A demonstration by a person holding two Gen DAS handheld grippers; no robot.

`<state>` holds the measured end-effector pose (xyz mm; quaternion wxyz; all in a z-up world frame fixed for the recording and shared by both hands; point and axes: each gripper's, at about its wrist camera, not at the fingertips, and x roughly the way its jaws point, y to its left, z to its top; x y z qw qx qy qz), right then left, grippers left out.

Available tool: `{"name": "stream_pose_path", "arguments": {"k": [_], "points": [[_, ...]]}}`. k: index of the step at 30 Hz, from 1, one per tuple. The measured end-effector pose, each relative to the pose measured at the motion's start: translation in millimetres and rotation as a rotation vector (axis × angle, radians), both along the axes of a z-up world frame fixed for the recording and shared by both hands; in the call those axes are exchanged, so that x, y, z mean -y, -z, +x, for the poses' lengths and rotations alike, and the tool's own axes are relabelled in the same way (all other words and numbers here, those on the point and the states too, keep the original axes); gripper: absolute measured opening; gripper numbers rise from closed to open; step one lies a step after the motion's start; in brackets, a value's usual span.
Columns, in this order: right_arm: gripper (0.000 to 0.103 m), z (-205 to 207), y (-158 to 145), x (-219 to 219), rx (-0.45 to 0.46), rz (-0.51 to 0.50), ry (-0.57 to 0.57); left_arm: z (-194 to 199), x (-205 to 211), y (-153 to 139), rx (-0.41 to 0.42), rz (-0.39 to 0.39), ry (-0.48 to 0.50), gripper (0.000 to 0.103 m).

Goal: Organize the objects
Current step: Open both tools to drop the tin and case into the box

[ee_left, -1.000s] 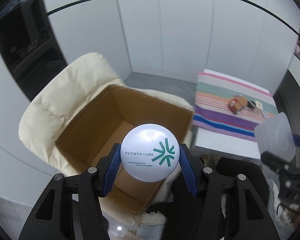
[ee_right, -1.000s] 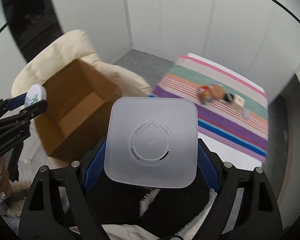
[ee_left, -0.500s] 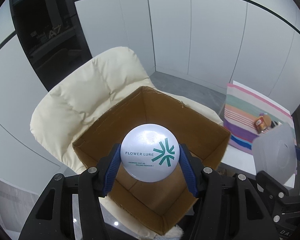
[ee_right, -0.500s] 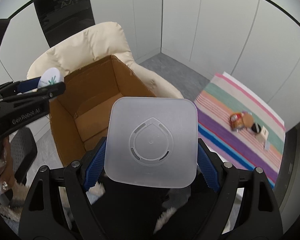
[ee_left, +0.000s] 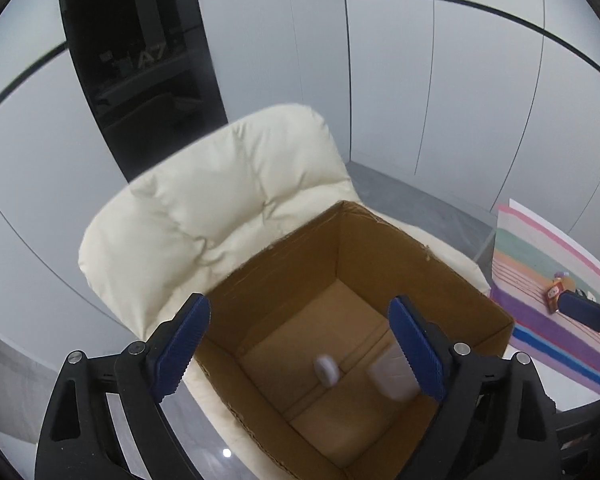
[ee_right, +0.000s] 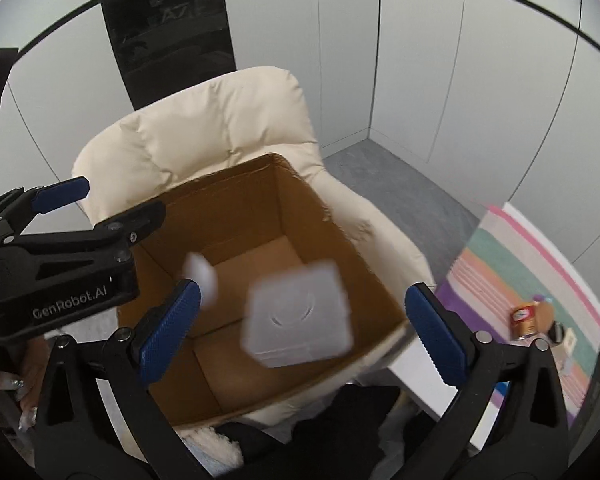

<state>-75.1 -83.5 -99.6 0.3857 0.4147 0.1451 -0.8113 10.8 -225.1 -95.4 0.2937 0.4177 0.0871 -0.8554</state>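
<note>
An open cardboard box (ee_left: 380,252) (ee_right: 300,192) rests on a cream padded chair (ee_left: 220,200) (ee_right: 220,120). My left gripper (ee_left: 298,340) hovers over the box, its jaws opening with nothing between them. The round white powder compact (ee_left: 326,370) (ee_right: 200,272) is blurred, falling inside the box. My right gripper (ee_right: 302,330) is also above the box, its jaws opening, and the frosted square container (ee_right: 298,314) (ee_left: 392,374) drops free between them, touching neither pad. In the right wrist view the left gripper (ee_right: 76,216) shows at the left edge.
A striped cloth (ee_left: 540,312) (ee_right: 520,280) covers a white table to the right, with a small red jar (ee_right: 524,322) (ee_left: 554,298) and a few other small items on it. Grey wall panels and a dark glass panel (ee_left: 140,60) stand behind the chair. A person's hand (ee_right: 4,380) shows at lower left.
Both grippers swung left over the box and opened. The compact and the frosted container left the jaws and are dropping into the box.
</note>
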Motion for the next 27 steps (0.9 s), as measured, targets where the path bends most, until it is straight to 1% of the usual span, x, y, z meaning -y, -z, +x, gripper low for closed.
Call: {"name": "stream_pose_path", "arguments": {"k": [2, 6, 9, 15, 18, 22, 27], "points": [[0.103, -3.2, 5.0, 2.3, 0.025, 0.002, 0.004, -1.8, 1.1, 5.7, 0.014, 0.038, 0.010, 0.093], [0.103, -4.9, 9.6, 0.2, 0.026, 0.010, 0.010, -6.6, -3.7, 12.2, 0.044, 0.030, 0.027, 0.093], [0.103, -4.2, 11.3, -2.9, 0.014, 0.021, 0.009, -7.8, -6.0, 12.4, 0.044, 0.030, 0.035, 0.093], [0.103, -6.1, 11.1, -12.4, 0.021, 0.024, 0.028, -7.7, -9.2, 13.3, 0.037, 0.023, 0.046, 0.092], [0.103, -9.7, 10.9, -21.7, 0.021, 0.024, 0.054, -8.3, -16.5, 15.3, 0.032, 0.025, 0.050, 0.092], [0.103, -18.4, 13.1, -40.2, 0.053, 0.014, 0.100, -7.5, -33.2, 8.4, -0.019, 0.004, 0.078, 0.092], [0.103, -28.8, 10.3, -80.5, 0.038, 0.015, 0.203, -21.5, -62.6, 7.8, -0.014, -0.015, 0.164, 0.092]]}}
